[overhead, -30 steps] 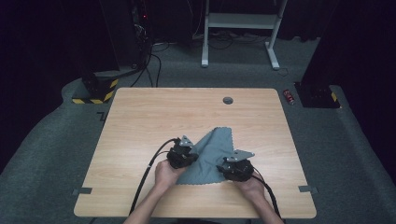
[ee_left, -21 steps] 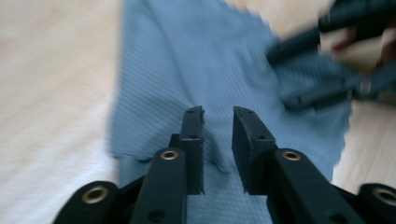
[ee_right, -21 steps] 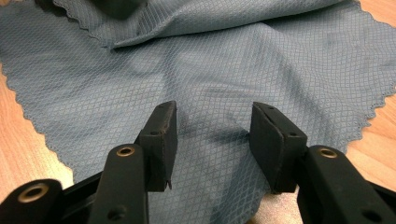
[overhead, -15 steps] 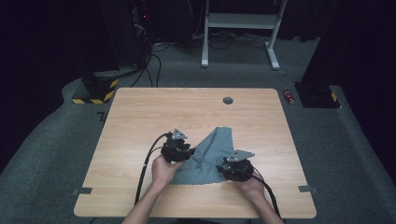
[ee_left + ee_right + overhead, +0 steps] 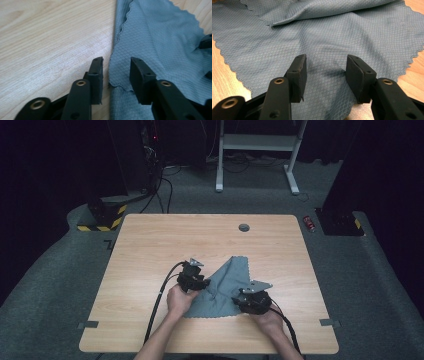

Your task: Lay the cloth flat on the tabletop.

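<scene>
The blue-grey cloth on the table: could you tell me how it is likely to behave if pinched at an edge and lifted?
The cloth already lies folded and creased, so it would probably drape limply. It looks thin, likely light. Its woven diamond texture should give the jaws fair grip.

Both forearms are bare, with no sleeves in the high view. The left claw (image 5: 192, 279) is black, capped by a small grey three-cornered plate, and trails a thick black cable. The right claw (image 5: 252, 300) matches it. Up close, the jaws are flat black blocks with small screws and brass-ringed pivot holes.
</scene>
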